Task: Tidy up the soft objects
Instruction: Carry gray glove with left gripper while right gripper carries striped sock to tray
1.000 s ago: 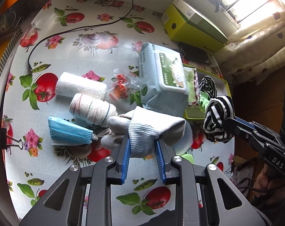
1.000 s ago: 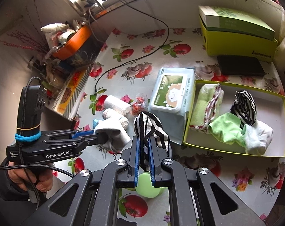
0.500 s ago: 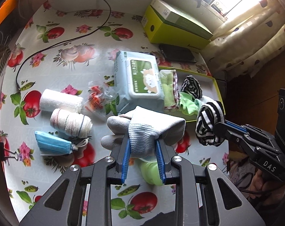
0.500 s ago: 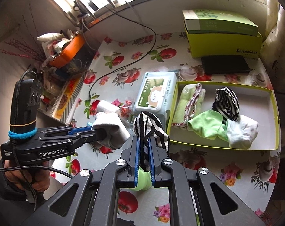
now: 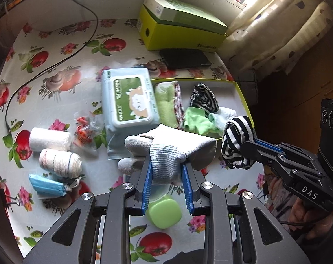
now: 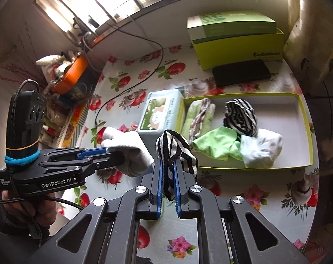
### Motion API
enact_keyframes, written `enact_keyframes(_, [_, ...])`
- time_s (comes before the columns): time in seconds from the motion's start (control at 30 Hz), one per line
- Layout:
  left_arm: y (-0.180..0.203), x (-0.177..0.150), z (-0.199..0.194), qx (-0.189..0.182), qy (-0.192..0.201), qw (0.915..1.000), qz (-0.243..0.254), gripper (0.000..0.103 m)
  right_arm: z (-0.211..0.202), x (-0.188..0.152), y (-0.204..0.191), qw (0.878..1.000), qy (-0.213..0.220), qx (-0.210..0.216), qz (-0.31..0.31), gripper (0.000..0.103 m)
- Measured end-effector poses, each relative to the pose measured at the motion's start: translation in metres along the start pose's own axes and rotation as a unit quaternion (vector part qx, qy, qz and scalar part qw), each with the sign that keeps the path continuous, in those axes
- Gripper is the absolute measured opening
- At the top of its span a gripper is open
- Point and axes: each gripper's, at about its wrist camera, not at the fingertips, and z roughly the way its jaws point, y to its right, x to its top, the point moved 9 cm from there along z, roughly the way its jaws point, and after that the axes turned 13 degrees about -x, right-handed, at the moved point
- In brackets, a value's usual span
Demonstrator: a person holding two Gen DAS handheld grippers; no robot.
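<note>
A: Left gripper (image 5: 166,171) clamped on the bunched grey-and-pale-blue knitted glove (image 5: 173,147), held above the flowered oilcloth table (image 5: 63,83), just short of the shallow yellow-green cardboard tray (image 6: 307,140). Right gripper (image 6: 168,173) pinched tight on the black-and-white striped sock (image 6: 175,147), also short of the tray's near wall.

B: Best way in?

A: Probably one at a time. Striped sock first, into the bare right half of the tray, beside the other striped sock (image 6: 240,116). Then the glove, over the near wall, clear of the green cloth (image 6: 217,143) and the white sock (image 6: 263,149).

B: Risks?

A: Snagging on the rim; crowding between the two grippers. Worth lowering well inside before opening, and keeping clear of the wet-wipes pack (image 5: 131,101).
</note>
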Motion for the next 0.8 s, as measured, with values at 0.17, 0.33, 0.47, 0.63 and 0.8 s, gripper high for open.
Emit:
enact_keyframes(0.17, [0.016, 0.007, 0.016, -0.004, -0.013, 0.9998, 0.017, 0.026, -0.002, -0.001, 0.024, 1.000, 0.001, -0.011, 0.022, 0.009])
enact_keyframes(0.33, [0.028, 0.013, 0.029, -0.005, -0.023, 0.9993, 0.030, 0.026, -0.001, 0.000, 0.044, 0.999, 0.004, -0.019, 0.038, 0.009])
enact_keyframes(0.47, [0.036, 0.018, 0.040, -0.006, -0.031, 0.9987, 0.040, 0.026, 0.000, 0.003, 0.058, 0.998, 0.005, -0.025, 0.050, 0.009])
enact_keyframes(0.63, [0.044, 0.025, 0.056, -0.008, -0.044, 0.9977, 0.050, 0.026, 0.004, 0.005, 0.075, 0.997, 0.005, -0.034, 0.064, 0.009])
enact_keyframes(0.8, [0.050, 0.034, 0.070, -0.010, -0.053, 0.9970, 0.055, 0.026, 0.010, 0.009, 0.092, 0.996, 0.004, -0.045, 0.073, 0.009])
